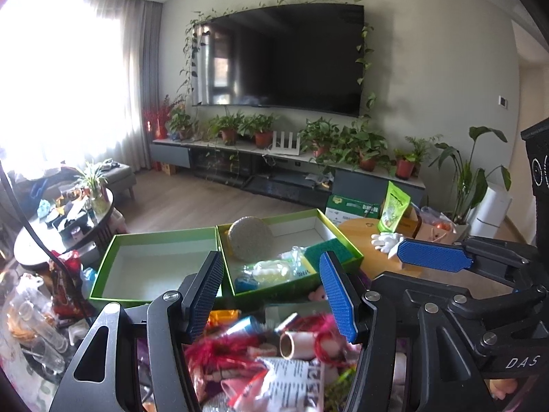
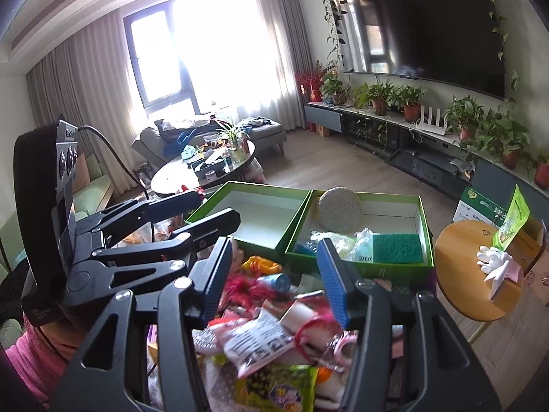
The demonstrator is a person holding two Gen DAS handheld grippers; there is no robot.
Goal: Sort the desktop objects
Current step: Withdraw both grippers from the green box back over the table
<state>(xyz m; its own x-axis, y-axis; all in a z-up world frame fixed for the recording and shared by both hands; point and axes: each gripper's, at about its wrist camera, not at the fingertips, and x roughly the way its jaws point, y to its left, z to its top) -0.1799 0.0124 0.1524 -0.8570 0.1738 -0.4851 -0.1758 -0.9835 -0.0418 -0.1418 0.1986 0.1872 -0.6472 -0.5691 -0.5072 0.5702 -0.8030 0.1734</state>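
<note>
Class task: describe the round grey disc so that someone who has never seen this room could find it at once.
Find the two open green boxes side by side. In the right-hand one, the round grey disc leans at the back left corner. It alone is round and speckled grey; the green scouring pad nearby lies flat.

Home living rm: TV (image 1: 278,58), sofa (image 2: 212,134), houseplants (image 1: 343,140).

The pile of small packets (image 1: 274,360) just in front of the right-hand green box (image 1: 346,243) is motion-blurred; its printed labels cannot be read, and the frame's lower edge cuts it off. In that box, the clear-wrapped items (image 1: 271,269) beside the green scouring pad (image 2: 397,248) are too indistinct to identify.
</note>
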